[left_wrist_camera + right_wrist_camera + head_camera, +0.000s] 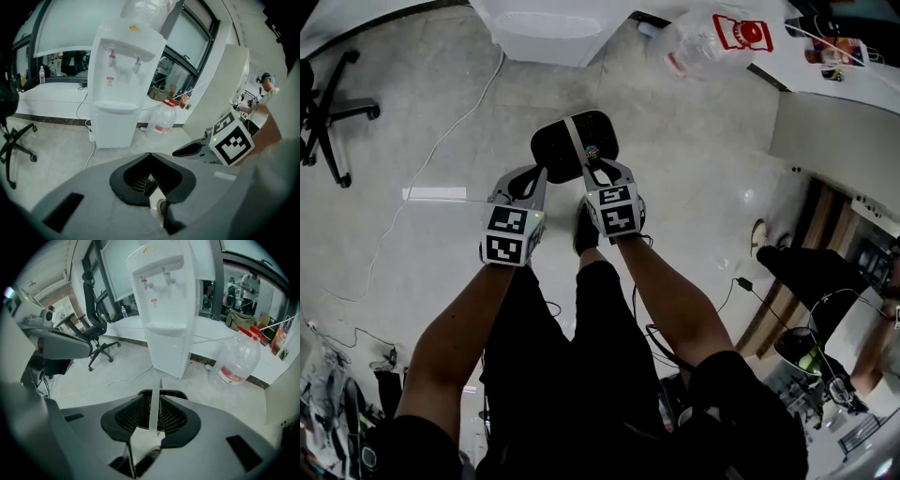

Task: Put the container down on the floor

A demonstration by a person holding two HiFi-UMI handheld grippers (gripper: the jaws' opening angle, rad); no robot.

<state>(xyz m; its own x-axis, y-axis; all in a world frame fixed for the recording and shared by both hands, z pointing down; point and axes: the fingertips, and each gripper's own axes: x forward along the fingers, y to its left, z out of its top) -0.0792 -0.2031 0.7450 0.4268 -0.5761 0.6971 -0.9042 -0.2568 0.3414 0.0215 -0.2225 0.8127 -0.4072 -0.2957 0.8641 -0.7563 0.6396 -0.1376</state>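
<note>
In the head view a black container [553, 148] with a white strip [575, 139] across it hangs above the floor, just ahead of my feet. My right gripper [598, 174] grips it from the near side. In the right gripper view the ribbed pads [173, 417] are closed on that thin white strip [153, 401]. My left gripper [534, 180] meets the container's near left edge. In the left gripper view its jaws [151, 183] are closed round a white piece with a small coloured mark [150, 178]. The container's body is hidden in both gripper views.
A white water dispenser [123, 89] stands ahead, with a big clear water bottle [705, 39] on the floor to its right. An office chair [328, 111] is far left. A white cable [441, 141] crosses the floor. Someone's shoe [757, 234] and dark furniture are at right.
</note>
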